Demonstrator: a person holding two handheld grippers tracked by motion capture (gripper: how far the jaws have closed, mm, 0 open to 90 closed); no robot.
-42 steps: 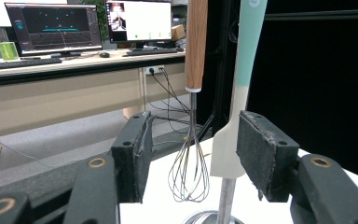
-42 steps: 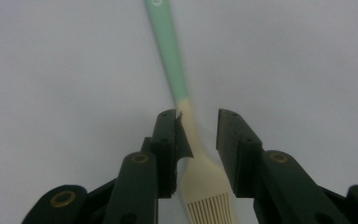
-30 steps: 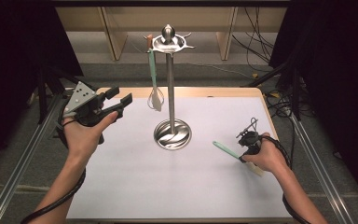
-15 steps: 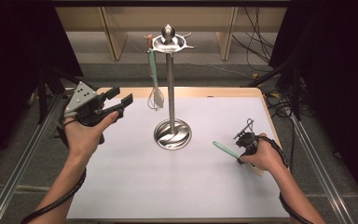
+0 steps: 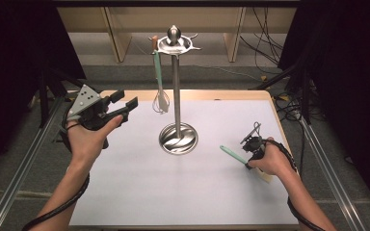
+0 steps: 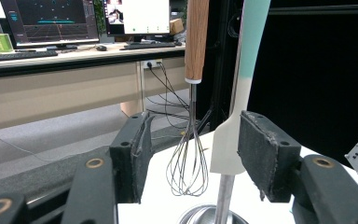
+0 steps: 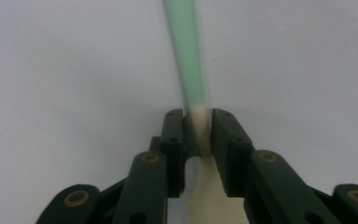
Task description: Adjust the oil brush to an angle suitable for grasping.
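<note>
No words, brands or numbers can be read anywhere. The monitors (image 6: 51,21) far beyond the left claw (image 6: 193,154) show glowing graphics and windows, but whatever is written on them is too small and blurred to read.

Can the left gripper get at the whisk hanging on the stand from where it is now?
Probably yes. The left gripper is open and empty, with open air between it and the whisk. A hanging spatula close beside the whisk may get bumped.

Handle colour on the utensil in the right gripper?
Mint green handle, cream toward the head; clearest in the right gripper view.
</note>
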